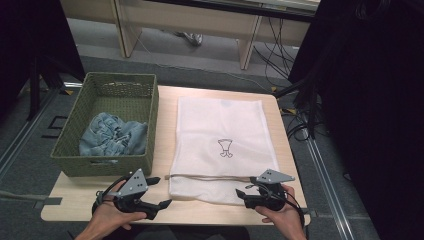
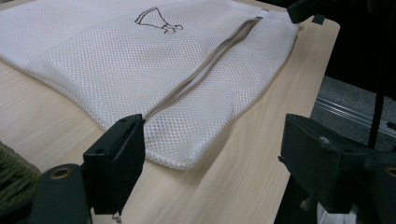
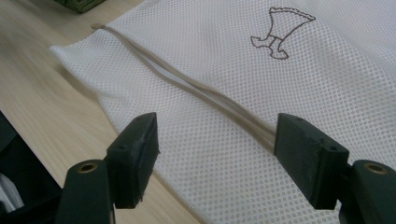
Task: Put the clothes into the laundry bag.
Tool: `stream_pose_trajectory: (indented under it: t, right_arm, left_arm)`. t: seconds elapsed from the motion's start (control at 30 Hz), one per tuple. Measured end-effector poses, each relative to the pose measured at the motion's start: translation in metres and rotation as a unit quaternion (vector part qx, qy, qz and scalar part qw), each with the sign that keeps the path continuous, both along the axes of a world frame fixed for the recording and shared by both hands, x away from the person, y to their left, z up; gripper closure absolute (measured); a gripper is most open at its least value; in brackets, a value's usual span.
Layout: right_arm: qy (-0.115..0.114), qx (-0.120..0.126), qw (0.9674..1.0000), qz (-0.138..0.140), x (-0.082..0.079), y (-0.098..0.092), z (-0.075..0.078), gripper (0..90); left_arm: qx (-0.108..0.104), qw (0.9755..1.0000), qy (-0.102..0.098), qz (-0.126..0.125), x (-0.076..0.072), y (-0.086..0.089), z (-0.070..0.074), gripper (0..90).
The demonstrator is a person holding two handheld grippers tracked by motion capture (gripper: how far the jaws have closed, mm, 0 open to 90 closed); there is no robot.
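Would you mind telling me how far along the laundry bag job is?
Barely begun. The mesh bag lies flat, zip closed. Both hand-held grippers, left and right, sit open at its near edge, holding nothing. The blue clothing remains in the basket.

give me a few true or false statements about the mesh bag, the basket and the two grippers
1. The mesh bag lies flat on the table. True.
2. The basket holds a red towel. False: it holds a crumpled light blue cloth.
3. The left gripper is shut on the zipper. False: its jaws stand open, empty, short of the bag's near corner.
4. The right gripper is open at the bag's near edge. True.
5. The basket sits to the right of the bag in the high view. False: it sits to the left.
6. A small drawing is printed on the bag. True.
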State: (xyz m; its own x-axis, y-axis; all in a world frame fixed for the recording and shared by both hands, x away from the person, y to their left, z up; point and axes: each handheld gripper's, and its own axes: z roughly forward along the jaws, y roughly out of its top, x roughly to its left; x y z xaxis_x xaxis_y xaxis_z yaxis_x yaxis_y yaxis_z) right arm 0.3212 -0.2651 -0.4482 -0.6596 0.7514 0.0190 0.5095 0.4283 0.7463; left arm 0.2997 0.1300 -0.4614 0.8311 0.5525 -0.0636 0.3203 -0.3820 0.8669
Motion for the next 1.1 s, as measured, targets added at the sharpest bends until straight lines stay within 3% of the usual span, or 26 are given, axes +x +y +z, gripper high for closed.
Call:
stream_pose_trajectory:
  t: [0.2, 0.73, 0.9, 0.97, 1.03, 1.07, 1.1]
  right_arm:
    - [0.009, 0.002, 0.9999, -0.007, -0.001, 0.000, 0.000, 31.6]
    - [0.004, -0.006, 1.0000, -0.007, 0.001, -0.001, -0.001, 32.2]
    - [-0.006, -0.050, 0.9987, 0.008, 0.004, -0.001, -0.004, 38.0]
    - [-0.009, -0.055, 0.9984, 0.010, 0.006, -0.001, -0.004, 40.6]
    - [-0.011, -0.067, 0.9976, 0.014, 0.010, -0.001, -0.004, 43.3]
    - [-0.001, -0.069, 0.9976, 0.006, 0.011, 0.000, -0.004, 45.3]
    - [-0.006, -0.077, 0.9968, 0.019, 0.014, -0.001, -0.004, 46.5]
  left_arm:
    - [0.000, 1.0000, 0.003, 0.000, 0.000, -0.001, 0.000, 21.4]
    - [0.004, 1.0000, 0.006, -0.001, 0.000, 0.000, 0.001, 21.7]
    - [0.008, 0.9999, 0.007, 0.002, 0.000, -0.001, 0.001, 21.7]
    - [0.018, 0.9998, -0.003, -0.010, 0.002, 0.000, 0.001, 21.7]
    - [0.012, 0.9999, 0.003, -0.005, 0.002, 0.000, 0.001, 22.0]
    - [0.010, 0.9999, 0.011, 0.003, 0.001, 0.000, 0.000, 22.2]
    - [0.010, 0.9999, 0.010, -0.001, 0.001, 0.000, 0.000, 22.2]
